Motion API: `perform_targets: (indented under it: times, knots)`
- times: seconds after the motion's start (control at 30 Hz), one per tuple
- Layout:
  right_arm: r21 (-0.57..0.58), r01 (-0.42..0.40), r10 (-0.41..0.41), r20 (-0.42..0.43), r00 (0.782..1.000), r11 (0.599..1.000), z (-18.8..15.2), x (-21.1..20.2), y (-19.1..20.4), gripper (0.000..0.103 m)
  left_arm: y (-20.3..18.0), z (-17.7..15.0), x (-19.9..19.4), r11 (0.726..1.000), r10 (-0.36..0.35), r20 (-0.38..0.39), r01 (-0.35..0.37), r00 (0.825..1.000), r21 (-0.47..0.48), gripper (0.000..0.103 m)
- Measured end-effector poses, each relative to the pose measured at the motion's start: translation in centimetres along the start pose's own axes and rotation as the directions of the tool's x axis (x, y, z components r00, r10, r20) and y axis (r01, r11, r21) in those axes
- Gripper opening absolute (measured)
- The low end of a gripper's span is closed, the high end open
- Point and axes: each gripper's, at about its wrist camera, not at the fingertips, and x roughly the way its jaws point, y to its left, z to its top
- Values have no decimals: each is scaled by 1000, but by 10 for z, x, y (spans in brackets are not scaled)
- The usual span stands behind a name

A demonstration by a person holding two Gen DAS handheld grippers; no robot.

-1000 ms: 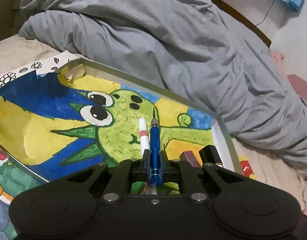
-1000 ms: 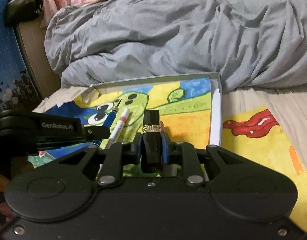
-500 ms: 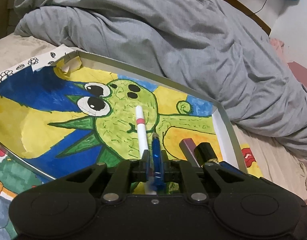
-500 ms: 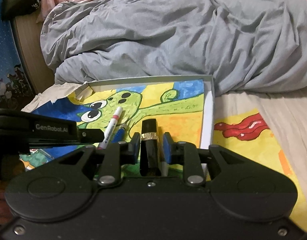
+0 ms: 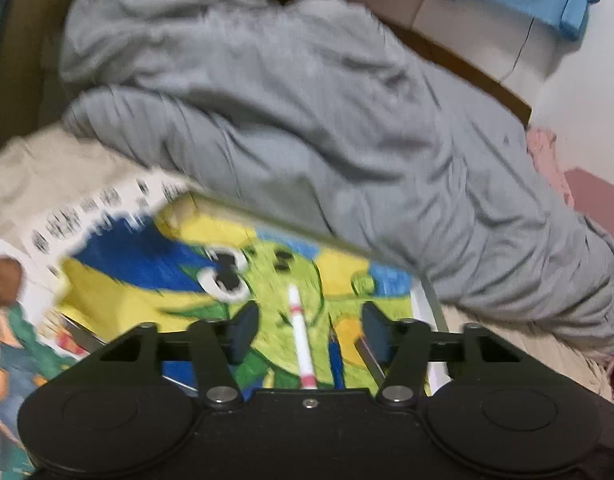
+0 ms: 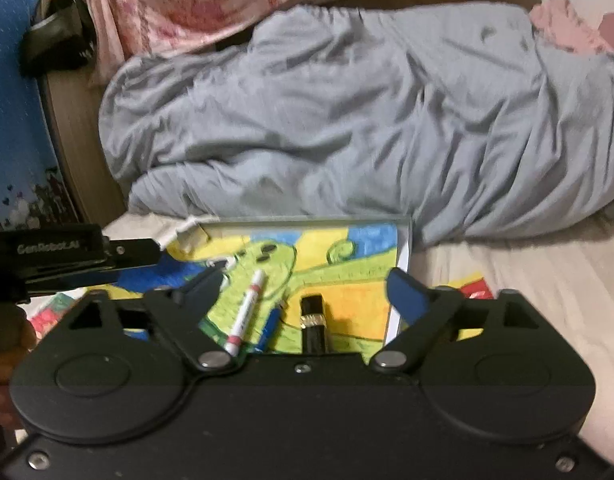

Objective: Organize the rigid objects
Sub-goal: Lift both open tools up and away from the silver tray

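Both hand-held grippers, left (image 5: 307, 330) and right (image 6: 309, 286), spread wide, holding nothing. Pen (image 6: 247, 312), blue driver (image 6: 269, 330), black tube (image 6: 314, 322) lie side by side in tray (image 6: 307, 220), lower centre. Risk: tray on soft bed; a nudge could roll them together.

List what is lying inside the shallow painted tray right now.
Inside the tray: a white marker, a blue screwdriver and a black tube, side by side. The right gripper's body hides their near ends.

We're in someone's bedroom: a rumpled grey duvet (image 6: 367, 120) piled on the bed (image 6: 527, 288), with pink floral fabric (image 6: 179, 0) hanging behind it.
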Motion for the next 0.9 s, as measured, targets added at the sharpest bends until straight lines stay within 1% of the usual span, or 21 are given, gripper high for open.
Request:
perform_targets:
  times: [0.03,0.07,0.13,0.17,0.2,0.33,0.37,0.47,0.53,0.63,0.77,0.9]
  knots:
    - [-3,-1,1,12,1000,1000,3,-7,2,96,0,2,-8,1000,9,19,-9,1000,9,70]
    - [-5,-4,4,24,1000,1000,5,-14,4,99,-1,3,-17,1000,19,42,-20,999,17,76]
    - [1,-14,14,46,999,1000,8,-27,7,102,0,5,-35,999,26,72,-28,997,29,84]
    - [5,-18,17,59,998,1000,7,-35,9,102,1,6,-43,999,23,78,-25,997,28,91]
    - [7,-21,20,69,997,1000,6,-42,10,102,3,5,-52,1000,21,86,-23,996,19,94]
    - [-9,-20,21,104,994,1000,-3,-68,18,103,9,1,-80,999,30,111,-29,993,-15,98]
    - [-9,-20,21,114,993,1000,-6,-75,20,103,10,-2,-88,999,40,123,-38,992,-22,101]
    - [-2,-14,14,157,988,1000,-14,-99,26,103,13,-9,-109,997,70,157,-66,985,-29,102]
    - [4,-5,5,186,983,1000,-23,-116,30,103,16,-15,-123,997,83,174,-81,981,-17,102]
    - [-5,5,-4,200,980,1000,-35,-137,35,103,20,-23,-142,994,103,201,-106,974,6,102]
    - [-15,32,-28,180,983,999,-52,-157,43,103,23,-38,-164,991,117,217,-129,969,43,102]
    - [-10,57,-55,132,990,998,-68,-177,51,103,24,-63,-188,984,124,222,-149,967,100,102]
